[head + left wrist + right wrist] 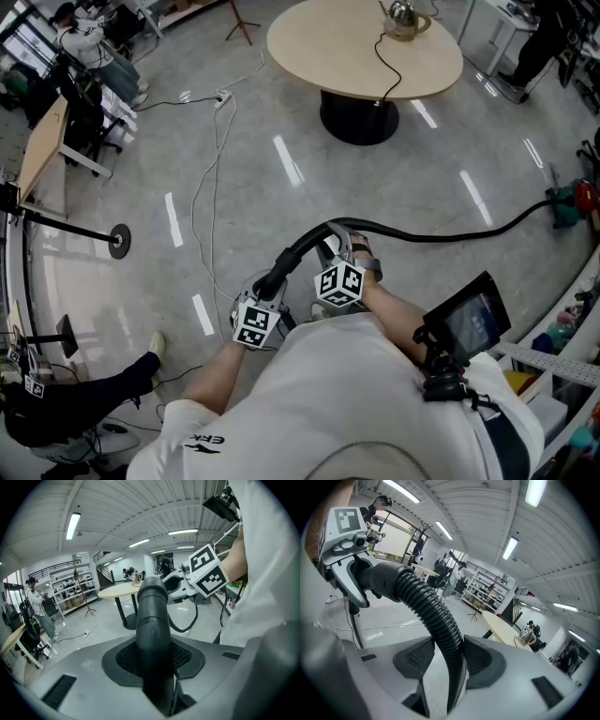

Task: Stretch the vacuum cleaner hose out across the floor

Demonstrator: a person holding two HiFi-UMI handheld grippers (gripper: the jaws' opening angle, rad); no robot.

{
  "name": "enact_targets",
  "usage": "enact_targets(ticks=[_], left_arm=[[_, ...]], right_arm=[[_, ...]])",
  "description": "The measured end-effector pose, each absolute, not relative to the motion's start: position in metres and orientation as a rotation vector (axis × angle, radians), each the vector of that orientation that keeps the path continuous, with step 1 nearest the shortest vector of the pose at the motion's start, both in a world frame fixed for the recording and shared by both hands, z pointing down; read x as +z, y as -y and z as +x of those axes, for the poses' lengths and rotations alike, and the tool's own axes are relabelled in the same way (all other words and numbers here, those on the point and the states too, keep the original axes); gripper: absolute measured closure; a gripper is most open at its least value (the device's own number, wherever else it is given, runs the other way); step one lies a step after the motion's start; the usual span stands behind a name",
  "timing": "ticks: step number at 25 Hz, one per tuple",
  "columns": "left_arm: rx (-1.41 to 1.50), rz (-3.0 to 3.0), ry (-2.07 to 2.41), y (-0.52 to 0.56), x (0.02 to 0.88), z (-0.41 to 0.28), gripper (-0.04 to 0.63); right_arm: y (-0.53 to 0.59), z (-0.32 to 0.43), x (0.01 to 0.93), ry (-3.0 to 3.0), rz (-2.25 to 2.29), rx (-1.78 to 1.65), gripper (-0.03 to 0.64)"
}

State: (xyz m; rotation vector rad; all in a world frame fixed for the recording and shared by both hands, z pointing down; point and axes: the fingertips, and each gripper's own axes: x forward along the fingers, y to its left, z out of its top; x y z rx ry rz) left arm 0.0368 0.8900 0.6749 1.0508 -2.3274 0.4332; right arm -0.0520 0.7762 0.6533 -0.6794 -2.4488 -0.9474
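We had the hose (pixel 431 238) caught in both claws, close in front of us. The left gripper (pixel 152 660) was pressed onto the smooth, stiff end piece (pixel 151 602). That part would not collapse under a squeeze, so it made a firm handle to steer by. The right gripper (pixel 449 656) pinched the ribbed stretch just beyond it, near the left one, so the short arch between them would not flop.

From there the hose ran off to our right in a shallow curve over the grey floor (pixel 234 187). It reached a teal and red thing (pixel 567 202) at the edge, which we took for the cleaner's body, and lay well apart from the round table (pixel 319 42). With slack showing in that curve, we judged the stretching unfinished. Drawing the held end away from the cleaner looked like the way to straighten it.
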Motion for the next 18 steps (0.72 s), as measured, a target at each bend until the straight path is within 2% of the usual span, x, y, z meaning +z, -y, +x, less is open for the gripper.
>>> enact_targets(ticks=[18], left_arm=[[0.456, 1.086, 2.323, -0.8881, 0.6743, 0.0339, 0.472]], right_arm=[[-0.7727, -0.0538, 0.6535, 2.431, -0.651, -0.967, 0.426]])
